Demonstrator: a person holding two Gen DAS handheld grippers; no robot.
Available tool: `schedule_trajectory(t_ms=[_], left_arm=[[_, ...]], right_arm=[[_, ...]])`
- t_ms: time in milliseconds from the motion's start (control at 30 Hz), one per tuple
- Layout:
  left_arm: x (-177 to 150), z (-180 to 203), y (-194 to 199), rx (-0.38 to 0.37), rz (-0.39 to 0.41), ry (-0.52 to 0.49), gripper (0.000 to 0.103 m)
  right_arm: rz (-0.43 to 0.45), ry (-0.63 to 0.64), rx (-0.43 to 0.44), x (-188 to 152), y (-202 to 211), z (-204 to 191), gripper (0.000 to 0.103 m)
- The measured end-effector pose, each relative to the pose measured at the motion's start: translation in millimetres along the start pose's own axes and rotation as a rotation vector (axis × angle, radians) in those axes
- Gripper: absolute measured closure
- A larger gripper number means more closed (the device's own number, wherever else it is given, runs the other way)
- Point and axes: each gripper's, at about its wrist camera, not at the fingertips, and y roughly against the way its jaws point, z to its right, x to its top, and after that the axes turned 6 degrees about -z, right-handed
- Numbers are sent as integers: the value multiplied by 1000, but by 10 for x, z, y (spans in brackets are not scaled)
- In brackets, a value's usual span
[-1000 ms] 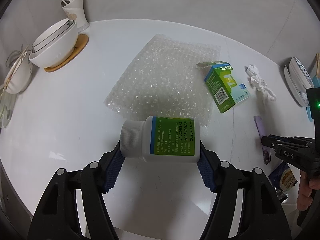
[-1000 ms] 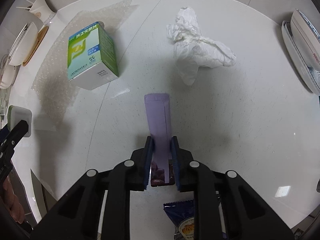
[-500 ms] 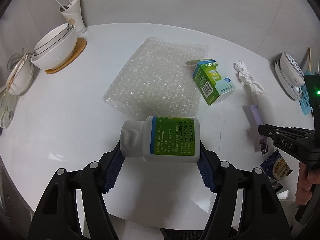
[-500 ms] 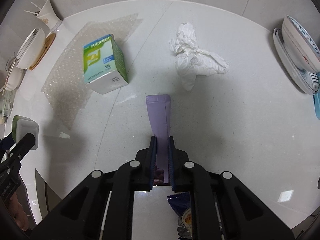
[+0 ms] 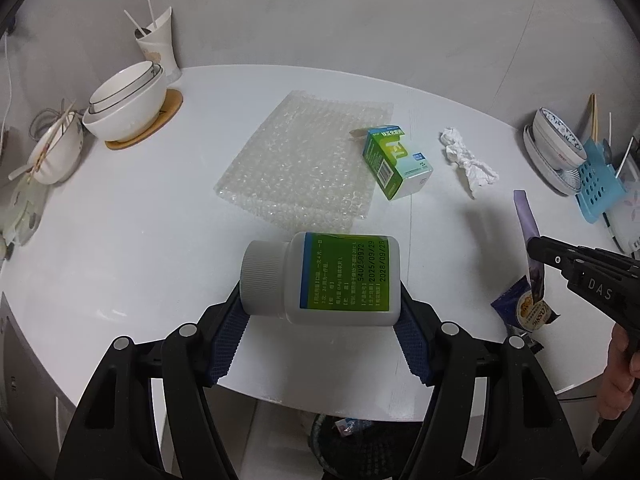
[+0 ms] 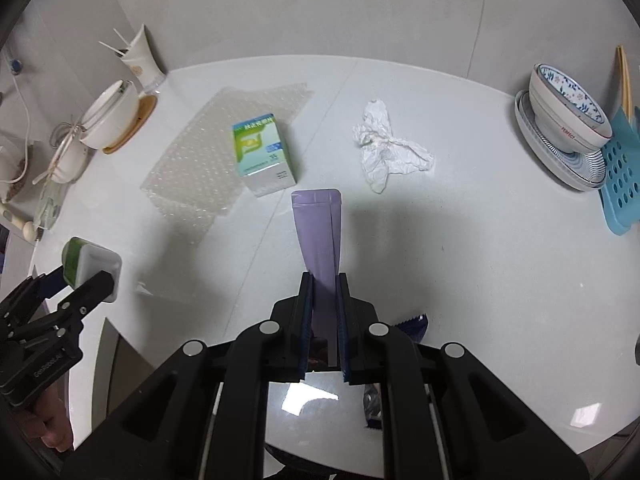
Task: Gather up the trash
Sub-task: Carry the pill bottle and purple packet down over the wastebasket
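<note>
Both pieces have been lifted clear of the table (image 5: 160, 240): the pill bottle (image 5: 326, 278) is clamped in the left gripper (image 5: 320, 320), the purple sachet (image 6: 320, 236) pinched at 12 o'clock in the right gripper (image 6: 323, 320), whose jaws were just closing tighter on it. Bin drop is probably next, with box, tissue and wrap left behind.

Both fisheye views were evenly and fairly brightly lit, with the round white glossy tabletop (image 6: 480, 240) slightly cool in tone and bowed strongly toward dark vignetted corners. Soft grey shadows spread across the table under the crumpled white tissue (image 6: 386, 152) and the clear bubble-wrap sheet (image 6: 208, 160), and small bright glare patches sat near the table's front edge. Focus was sharp at centre, softening slightly at the rim.
</note>
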Motion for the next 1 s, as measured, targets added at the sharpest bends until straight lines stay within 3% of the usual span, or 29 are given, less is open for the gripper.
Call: schedule_trajectory(t_ms=[433,1000], left_arm=[[-526,101,318,-20,11,-20,37],[-1256,274,493,-78,-3,-52,37]], right_arm=[[103,18,53,-518,588,-198,93],[107,115,72,-1344,853,-334,93]])
